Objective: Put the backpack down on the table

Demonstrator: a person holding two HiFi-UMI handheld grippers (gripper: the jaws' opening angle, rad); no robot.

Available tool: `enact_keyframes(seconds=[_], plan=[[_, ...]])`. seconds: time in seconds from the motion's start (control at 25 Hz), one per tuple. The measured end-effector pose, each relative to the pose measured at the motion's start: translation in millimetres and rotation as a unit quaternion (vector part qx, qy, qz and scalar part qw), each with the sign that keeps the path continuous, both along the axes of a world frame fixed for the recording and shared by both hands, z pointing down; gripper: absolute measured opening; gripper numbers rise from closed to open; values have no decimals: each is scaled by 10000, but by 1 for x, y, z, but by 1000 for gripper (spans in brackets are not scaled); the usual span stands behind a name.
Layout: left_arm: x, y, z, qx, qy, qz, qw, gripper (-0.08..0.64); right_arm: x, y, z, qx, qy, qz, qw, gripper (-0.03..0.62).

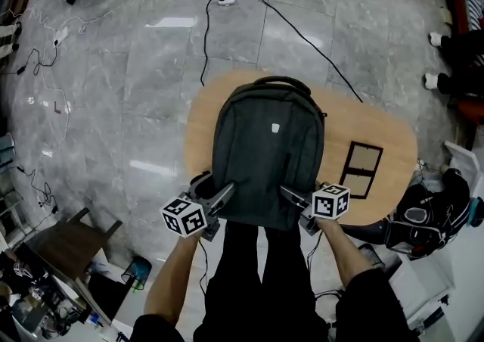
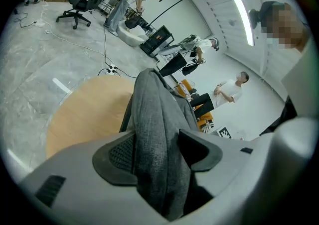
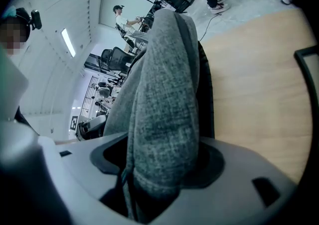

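A pale oval wooden table (image 1: pixel 393 136) stands on the grey tiled floor. A dark grey backpack (image 1: pixel 268 151) is held over the table's near half, handle pointing away from the person; whether it rests on the wood cannot be told. The left gripper (image 1: pixel 219 198) and the right gripper (image 1: pixel 296 198) each pinch its lower fabric. A black frame (image 1: pixel 360 172) lies flat just beside the backpack.

We saw the dark grey backpack (image 1: pixel 268 155) front side up over the left part of the oval wooden counter (image 1: pixel 378 125), its carry handle at the far end.
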State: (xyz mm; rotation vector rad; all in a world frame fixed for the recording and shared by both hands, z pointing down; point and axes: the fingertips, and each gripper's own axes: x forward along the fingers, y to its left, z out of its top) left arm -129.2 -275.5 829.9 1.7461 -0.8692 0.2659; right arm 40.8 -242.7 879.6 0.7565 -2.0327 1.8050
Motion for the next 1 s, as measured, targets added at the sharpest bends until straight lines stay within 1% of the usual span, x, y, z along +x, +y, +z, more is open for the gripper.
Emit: enact_keyframes(seconds=[0.16, 0.32, 0.48, 0.56, 0.64, 0.72, 0.8, 0.88, 1.0], plan=[[5, -3, 17, -156, -32, -30, 9999, 272, 4, -1, 18, -108, 64, 42, 9999, 282], [10, -6, 24, -179, -25, -18, 9998, 265, 10, 1, 28, -267, -58, 163, 9995, 288], [10, -11, 30, -217, -77, -61, 9997, 264, 12, -4, 36, -390, -147, 178, 9990, 305], [9, -13, 32, -257, -84, -69, 9996, 264, 13, -3, 42, -550, -235, 185, 9980, 318], [8, -13, 36, -304, -101, -80, 9995, 264, 13, -1, 49, -844, -428, 208, 9953, 352], [8, -14, 40, -356, -213, -62, 9991, 264, 13, 0, 54, -1042, -598, 200, 9926, 367], [8, -16, 44, -409, -349, -36, 9985, 264, 13, -2, 55, -1086, -656, 182, 9918, 374], [8, -16, 46, -433, -386, -17, 9983, 265, 12, -3, 55, -1028, -634, 188, 9925, 376], [8, -15, 45, -392, -210, 77, 9990, 272, 20, -1, 55, -993, -466, 259, 9936, 376]])
